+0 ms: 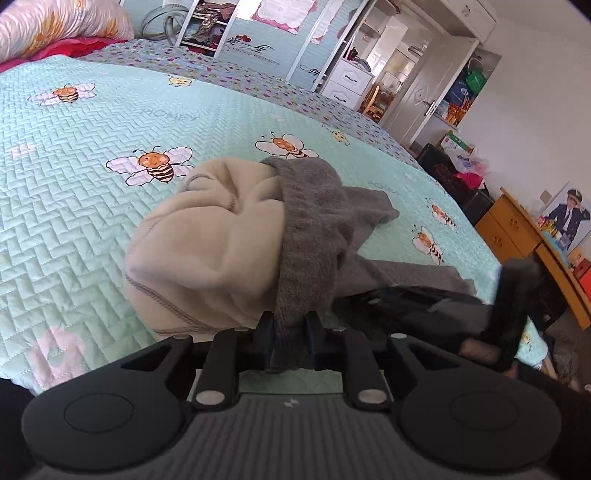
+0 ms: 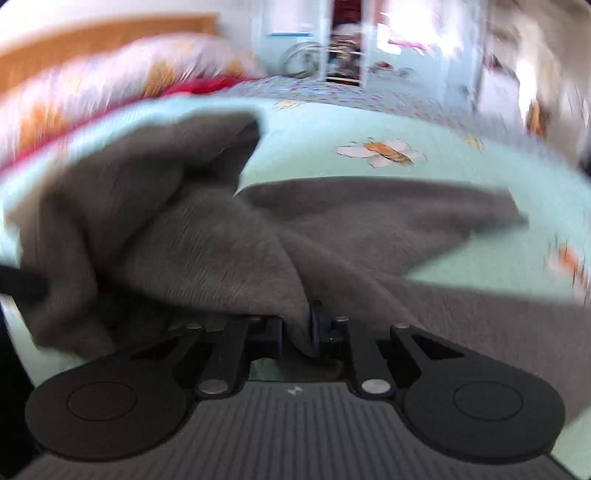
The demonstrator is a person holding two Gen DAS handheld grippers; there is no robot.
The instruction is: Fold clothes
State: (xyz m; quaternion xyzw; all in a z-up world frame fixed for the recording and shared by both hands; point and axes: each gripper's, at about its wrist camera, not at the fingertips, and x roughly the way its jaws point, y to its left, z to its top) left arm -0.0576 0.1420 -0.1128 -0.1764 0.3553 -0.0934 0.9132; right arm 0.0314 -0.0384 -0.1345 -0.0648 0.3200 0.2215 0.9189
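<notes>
Grey fleece-lined trousers (image 1: pixel 310 236) hang above the bee-print bedspread (image 1: pixel 92 166), waistband pinched in the left gripper (image 1: pixel 290 328), another fold clamped in the right gripper (image 2: pixel 299 328).

Mint quilted bedspread (image 1: pixel 110 206) with bee prints is filling the frame's left and centre. Floral pillow (image 1: pixel 55 26) is lying upper left. White wardrobe (image 1: pixel 436 33) is standing upper right, daylight glowing behind. Wooden desk (image 1: pixel 524 236) is sitting at right.

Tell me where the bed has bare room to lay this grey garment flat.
Bare quilt stretches left of the grey garment, up toward the pillows. The right side by the bed's edge is crowded with the garment's spread legs.
</notes>
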